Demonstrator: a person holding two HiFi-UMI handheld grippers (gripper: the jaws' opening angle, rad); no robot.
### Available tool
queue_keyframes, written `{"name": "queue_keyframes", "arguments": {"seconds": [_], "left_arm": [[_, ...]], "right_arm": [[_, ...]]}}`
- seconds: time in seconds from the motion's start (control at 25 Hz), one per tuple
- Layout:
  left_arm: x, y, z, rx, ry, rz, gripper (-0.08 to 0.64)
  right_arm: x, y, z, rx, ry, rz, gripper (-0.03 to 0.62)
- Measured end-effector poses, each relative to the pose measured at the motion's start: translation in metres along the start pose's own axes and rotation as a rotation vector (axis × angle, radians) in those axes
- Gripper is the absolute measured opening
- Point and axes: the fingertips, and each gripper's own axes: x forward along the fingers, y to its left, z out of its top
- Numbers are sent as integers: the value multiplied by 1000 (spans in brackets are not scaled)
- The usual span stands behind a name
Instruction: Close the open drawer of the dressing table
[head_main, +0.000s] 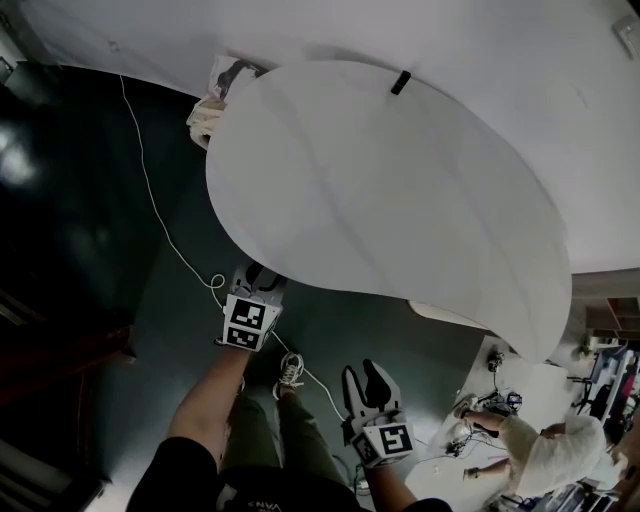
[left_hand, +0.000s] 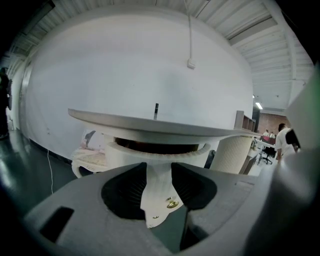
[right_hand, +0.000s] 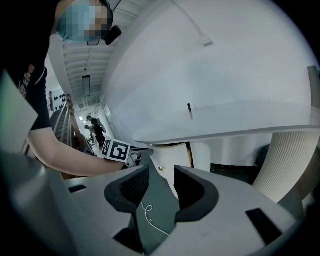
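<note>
The dressing table (head_main: 380, 190) is standing against a white wall, its broad bean-shaped top stretching from the upper left to the lower right in the head view. The drawer (left_hand: 150, 157) is sitting out from under that top, facing the person; its curved front is running side to side along the table's near edge, and a dark gap is showing between its ribbed rim and the top (the inside is too dark to tell what it is holding). The left gripper (left_hand: 159, 168) is pointing straight at the drawer front, its jaws standing partly apart and gripping nothing, with the pointed white front panel and its brass knob (left_hand: 172, 202) showing between them. The right gripper (head_main: 362, 372) is hanging back, well apart from the table, its jaws equally parted and empty, framing dark floor and a white cable (right_hand: 150, 217). A small black object (head_main: 400, 82) is lying on the top near the wall, and a cream stool (head_main: 208, 115) is peeking out behind the table.
</note>
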Motion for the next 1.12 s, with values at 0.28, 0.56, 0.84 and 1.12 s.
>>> {"name": "queue_keyframes", "arguments": {"seconds": [0.28, 0.56, 0.84, 1.12], "left_arm": [[17, 5, 8, 3, -27, 17, 153], [28, 8, 12, -6, -41, 28, 152], [32, 7, 18, 1, -41, 34, 153], [35, 10, 18, -2, -42, 38, 153]], "right_arm": [[5, -4, 0, -22, 14, 33, 158], [2, -11, -5, -26, 38, 40, 158], [-5, -15, -10, -28, 47, 36, 158], [-8, -11, -15, -20, 43, 35, 158]]}}
